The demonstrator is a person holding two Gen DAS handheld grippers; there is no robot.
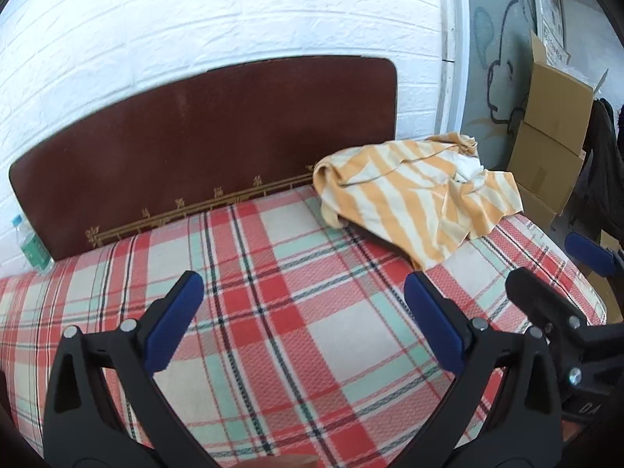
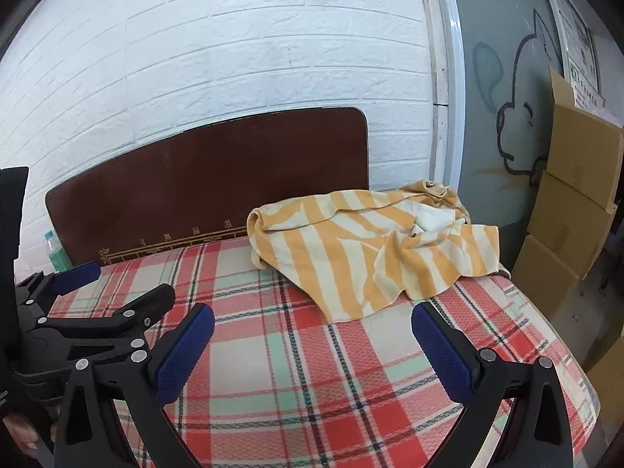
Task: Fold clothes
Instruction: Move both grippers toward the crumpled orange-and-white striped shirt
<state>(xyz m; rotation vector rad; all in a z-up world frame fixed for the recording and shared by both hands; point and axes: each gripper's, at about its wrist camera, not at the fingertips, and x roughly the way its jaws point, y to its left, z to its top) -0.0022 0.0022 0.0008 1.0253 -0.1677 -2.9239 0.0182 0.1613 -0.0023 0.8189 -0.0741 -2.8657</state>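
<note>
A crumpled orange-and-white striped garment (image 1: 417,191) lies at the far right of the plaid-covered bed (image 1: 273,296); it also shows in the right wrist view (image 2: 370,245). My left gripper (image 1: 304,292) is open and empty, hovering over the plaid cover well short of the garment. My right gripper (image 2: 312,327) is open and empty, just in front of the garment's near edge. The right gripper shows at the right edge of the left wrist view (image 1: 557,273), and the left gripper at the left edge of the right wrist view (image 2: 121,284).
A dark brown headboard (image 1: 218,136) stands against a white brick wall (image 1: 195,19). A plastic bottle (image 1: 31,245) stands at its left end. Stacked cardboard boxes (image 1: 553,136) stand right of the bed, beside a grey painted wall (image 2: 503,97).
</note>
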